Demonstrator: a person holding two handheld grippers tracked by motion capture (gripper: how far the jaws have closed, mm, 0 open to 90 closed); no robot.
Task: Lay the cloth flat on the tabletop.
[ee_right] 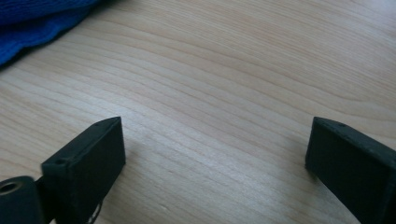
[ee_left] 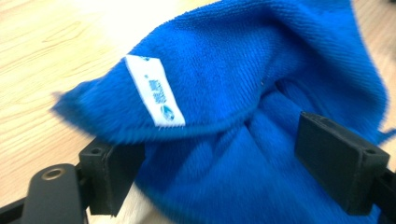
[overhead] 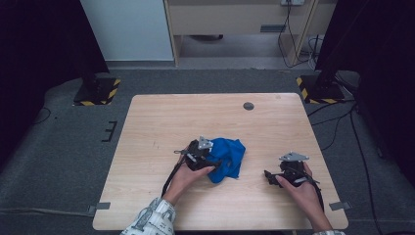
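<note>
A crumpled blue cloth (overhead: 228,157) lies near the middle of the wooden table (overhead: 195,117). My left gripper (overhead: 211,159) is pushed into the cloth's left side. In the left gripper view the cloth (ee_left: 233,56) bunches up between the jaws, which stand wide apart, and its white label (ee_left: 156,91) faces up; the left gripper (ee_left: 219,158) is open. My right gripper (overhead: 269,175) rests low over bare wood to the right of the cloth, pointing left toward it. In the right gripper view the right gripper (ee_right: 215,154) is open and holds nothing, with a cloth (ee_right: 28,18) edge at top left.
A round dark grommet (overhead: 248,105) sits in the table's far part. Two stand bases with yellow-black tape (overhead: 98,90) (overhead: 318,88) stand on the grey floor beyond the far corners. Bare wood runs around the cloth on all sides.
</note>
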